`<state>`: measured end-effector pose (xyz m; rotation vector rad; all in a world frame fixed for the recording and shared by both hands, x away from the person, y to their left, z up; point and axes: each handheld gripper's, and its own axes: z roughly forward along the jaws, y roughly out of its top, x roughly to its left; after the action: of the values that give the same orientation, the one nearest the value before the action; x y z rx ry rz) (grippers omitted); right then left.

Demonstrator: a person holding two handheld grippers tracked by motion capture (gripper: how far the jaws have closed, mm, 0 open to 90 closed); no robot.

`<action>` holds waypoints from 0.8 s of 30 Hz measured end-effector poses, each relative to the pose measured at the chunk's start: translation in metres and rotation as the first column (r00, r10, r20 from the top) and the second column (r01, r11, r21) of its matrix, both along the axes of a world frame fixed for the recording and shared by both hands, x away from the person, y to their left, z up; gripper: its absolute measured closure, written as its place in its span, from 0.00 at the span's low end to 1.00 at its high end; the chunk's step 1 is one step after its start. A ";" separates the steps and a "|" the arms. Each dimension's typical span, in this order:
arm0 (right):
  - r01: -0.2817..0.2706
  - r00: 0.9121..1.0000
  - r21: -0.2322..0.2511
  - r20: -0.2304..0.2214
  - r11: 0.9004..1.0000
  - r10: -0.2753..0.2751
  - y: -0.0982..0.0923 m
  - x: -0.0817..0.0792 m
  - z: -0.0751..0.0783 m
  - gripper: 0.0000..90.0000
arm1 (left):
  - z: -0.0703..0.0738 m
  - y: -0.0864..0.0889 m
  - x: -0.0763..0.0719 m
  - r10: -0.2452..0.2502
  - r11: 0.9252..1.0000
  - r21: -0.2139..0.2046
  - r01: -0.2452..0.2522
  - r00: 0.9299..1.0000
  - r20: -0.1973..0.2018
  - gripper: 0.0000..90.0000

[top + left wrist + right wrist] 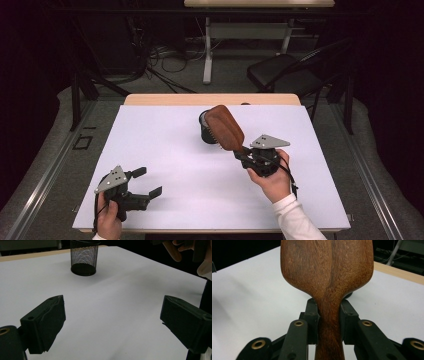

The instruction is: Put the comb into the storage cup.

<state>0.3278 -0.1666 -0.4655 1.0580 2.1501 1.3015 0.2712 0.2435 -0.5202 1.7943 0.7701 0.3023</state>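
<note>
Above the white bench (165, 200), my right hand-held gripper (243, 154) clamps the handle of a wooden hairbrush (224, 127), its head beside the black mesh cup (206, 131). My left hand-held gripper (147, 182) hovers wide open, holding nothing.

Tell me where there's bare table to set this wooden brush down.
Bare white table lies between the mesh cup and the open left gripper, and along the near edge between both hands. It is crowded only at the cup, where the wooden brush, clamped in the right gripper, hangs over its rim.
</note>
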 end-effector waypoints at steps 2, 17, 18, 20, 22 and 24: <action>-0.006 1.000 -0.002 0.014 1.000 0.007 0.003 0.002 0.003 0.80 | 0.000 0.000 0.000 0.001 1.000 -0.002 -0.001 1.000 0.002 0.07; -0.037 0.997 0.028 0.067 0.999 0.035 0.022 0.007 0.015 0.80 | 0.000 0.001 0.001 0.006 1.000 -0.005 -0.006 1.000 -0.002 0.07; -0.040 0.997 0.029 0.073 0.999 0.038 0.023 0.007 0.016 0.80 | -0.001 0.000 0.001 0.009 1.000 -0.007 -0.009 1.000 -0.001 0.07; -0.044 0.996 0.029 0.083 0.999 0.042 0.026 0.008 0.018 0.80 | -0.001 0.000 0.000 0.014 1.000 -0.004 -0.014 1.000 -0.002 0.07; -0.047 0.995 0.030 0.092 0.998 0.044 0.028 0.010 0.019 0.80 | -0.001 0.000 0.000 0.014 1.000 -0.003 -0.014 1.000 -0.002 0.07; -0.048 0.994 0.032 0.097 0.998 0.045 0.030 0.011 0.020 0.80 | -0.001 0.000 0.000 0.011 1.000 -0.005 -0.011 1.000 -0.002 0.07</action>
<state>0.3389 -0.1368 -0.4459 0.9439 2.0999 1.3867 0.2717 0.2439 -0.5208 1.7869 0.7812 0.3056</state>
